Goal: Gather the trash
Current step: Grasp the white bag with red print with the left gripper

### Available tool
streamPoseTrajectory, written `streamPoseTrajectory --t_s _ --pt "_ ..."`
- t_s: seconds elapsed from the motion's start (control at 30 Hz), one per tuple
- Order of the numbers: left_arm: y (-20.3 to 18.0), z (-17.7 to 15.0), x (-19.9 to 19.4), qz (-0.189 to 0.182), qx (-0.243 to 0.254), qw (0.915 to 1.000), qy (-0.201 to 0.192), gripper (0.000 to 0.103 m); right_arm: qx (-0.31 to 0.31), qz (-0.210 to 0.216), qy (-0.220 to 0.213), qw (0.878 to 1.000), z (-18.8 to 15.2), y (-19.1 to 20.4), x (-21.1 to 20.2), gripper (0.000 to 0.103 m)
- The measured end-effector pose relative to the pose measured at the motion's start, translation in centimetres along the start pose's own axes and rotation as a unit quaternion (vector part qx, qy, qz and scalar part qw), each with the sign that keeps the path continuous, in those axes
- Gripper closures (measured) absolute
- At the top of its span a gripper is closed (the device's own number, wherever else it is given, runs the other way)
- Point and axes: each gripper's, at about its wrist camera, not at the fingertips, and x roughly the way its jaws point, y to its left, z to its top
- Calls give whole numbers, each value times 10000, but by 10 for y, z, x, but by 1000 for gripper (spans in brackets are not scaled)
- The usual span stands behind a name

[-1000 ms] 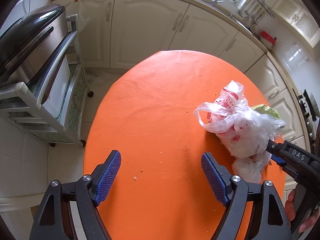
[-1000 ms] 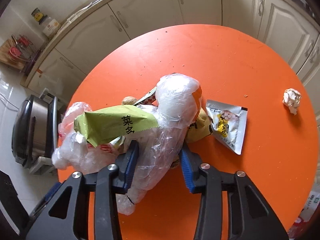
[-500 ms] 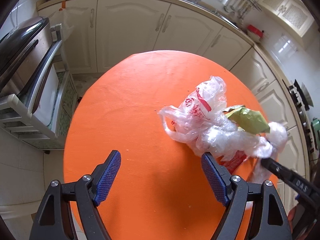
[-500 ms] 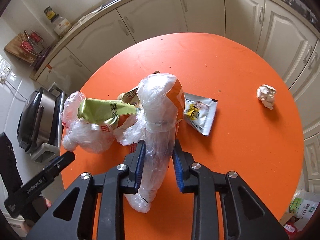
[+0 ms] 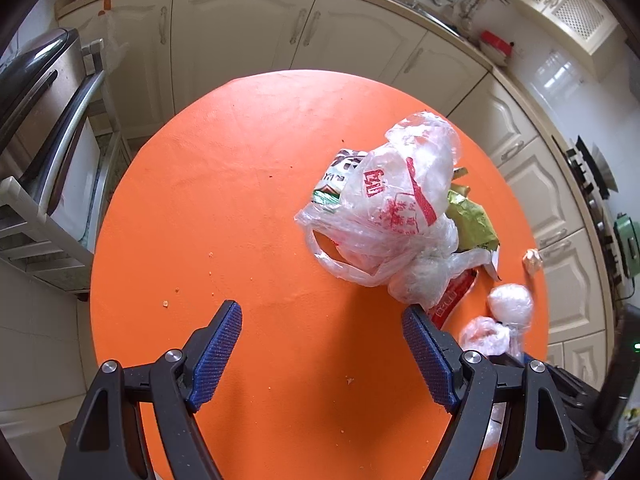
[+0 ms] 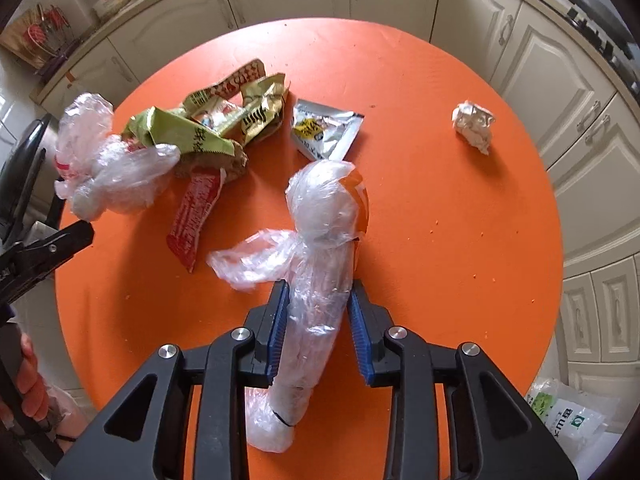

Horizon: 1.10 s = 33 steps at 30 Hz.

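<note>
My right gripper point(image 6: 318, 312) is shut on a rolled clear plastic bag point(image 6: 320, 240) and holds it above the round orange table point(image 6: 460, 220). The bag also shows in the left wrist view point(image 5: 510, 306). A clear bag with red print point(image 5: 392, 208) lies on the table's right half, ahead and right of my left gripper point(image 5: 322, 350), which is open and empty. It also shows in the right wrist view point(image 6: 100, 164). Green and yellow snack wrappers point(image 6: 216, 128), a red wrapper point(image 6: 194, 216), a silver sachet point(image 6: 324, 130) and a crumpled paper ball point(image 6: 474, 122) lie on the table.
Cream kitchen cabinets point(image 5: 240, 36) curve around the table's far side. A metal appliance on a rack point(image 5: 36, 108) stands at the left. A white packet point(image 6: 568, 416) lies on the floor by the table's near right. Crumbs dot the tabletop.
My right gripper lifted the rolled bag up and back, away from the wrappers and the printed bag, which now lie spread on the table. My left gripper rose, still open.
</note>
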Motion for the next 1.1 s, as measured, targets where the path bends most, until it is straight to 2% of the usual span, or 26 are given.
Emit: streamPoseTrajectory --t_s 0.1,0.2,0.23,0.27,0.3,0.33,0.4,0.43,0.5,0.6,0.7,0.8,0.9,0.97,1.07,1.1 --pt "0 1 -2 15 9 10000 -25 25 -71 -125 -140 9998 -3 7 4 66" --pt "-5 -2 -2 13 35 10000 -58 25 -108 -196 -70 9997 -11 10 12 50" --pt "-6 -2 -2 -1 45 10000 -63 25 -215 -227 -256 9992 -14 14 9 40" --pt "-6 -2 -2 -9 49 10000 -61 25 -295 -379 -233 9986 -18 17 11 37" --pt "-7 -3 -1 -19 48 10000 -53 24 -318 -482 -417 9975 -21 18 7 36" --pt "-8 -3 0 -41 45 10000 -37 24 -341 -503 -484 9970 -24 19 6 38" --pt "-10 -2 1 -77 47 10000 1 24 -313 -314 -507 9977 -26 16 4 55" --pt "-11 -2 1 -87 50 9999 3 24 -266 -335 -526 9977 -26 14 1 73" --pt "-15 0 0 -124 61 9999 1 24 -172 -253 -431 9986 -25 7 -2 74" --pt "-22 2 0 -176 132 9998 -18 22 -28 -214 -512 9985 -20 -2 -7 74" --pt "-29 7 3 -207 159 9997 17 20 211 24 -616 9979 -9 -15 -16 74" --pt "-34 16 8 -390 150 9991 4 14 374 37 -788 9962 -2 -27 -25 74" --pt "-35 26 22 -421 75 9991 65 10 488 63 -891 9948 7 -38 -31 74" --pt "-33 31 33 -622 -24 9980 131 5 554 134 -891 9944 15 -47 -27 73" --pt "-29 36 51 -1010 -102 9945 264 7 626 211 -848 9942 19 -54 -23 73" --pt "-28 35 54 -1144 -100 9929 297 15 653 238 -811 9943 20 -56 -21 73"
